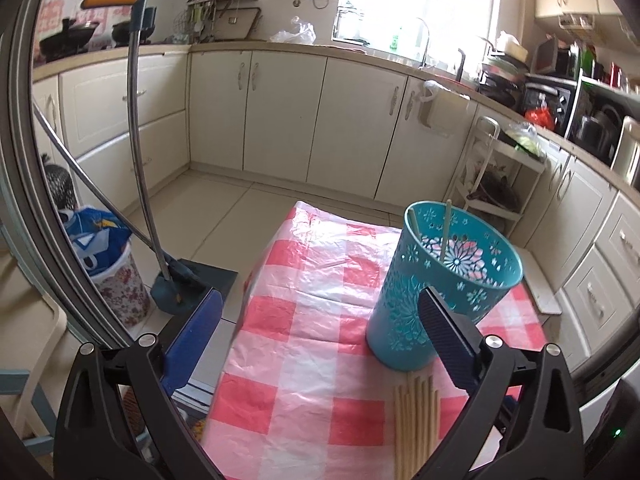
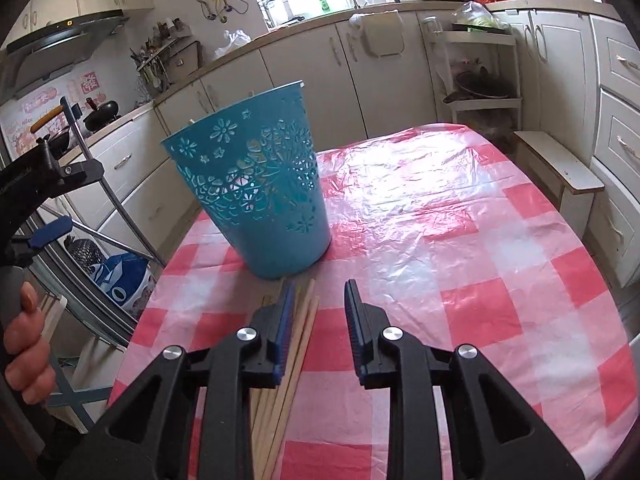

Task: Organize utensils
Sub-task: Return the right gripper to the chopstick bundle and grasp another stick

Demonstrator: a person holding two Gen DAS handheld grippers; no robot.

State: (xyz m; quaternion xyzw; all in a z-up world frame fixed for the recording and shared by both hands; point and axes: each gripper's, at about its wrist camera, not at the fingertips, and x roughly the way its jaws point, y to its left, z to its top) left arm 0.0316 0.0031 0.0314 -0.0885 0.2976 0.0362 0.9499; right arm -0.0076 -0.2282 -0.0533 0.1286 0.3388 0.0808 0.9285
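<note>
Two grippers work over the checked cloth (image 2: 460, 208). Left gripper (image 1: 320, 332) has fingers spread wide, empty; the holder (image 1: 444, 280) stands just beyond its right finger. Right gripper (image 2: 318, 312) has fingers apart, gripping nothing; chopsticks (image 2: 296, 344) lie under and beside its left finger.
</note>
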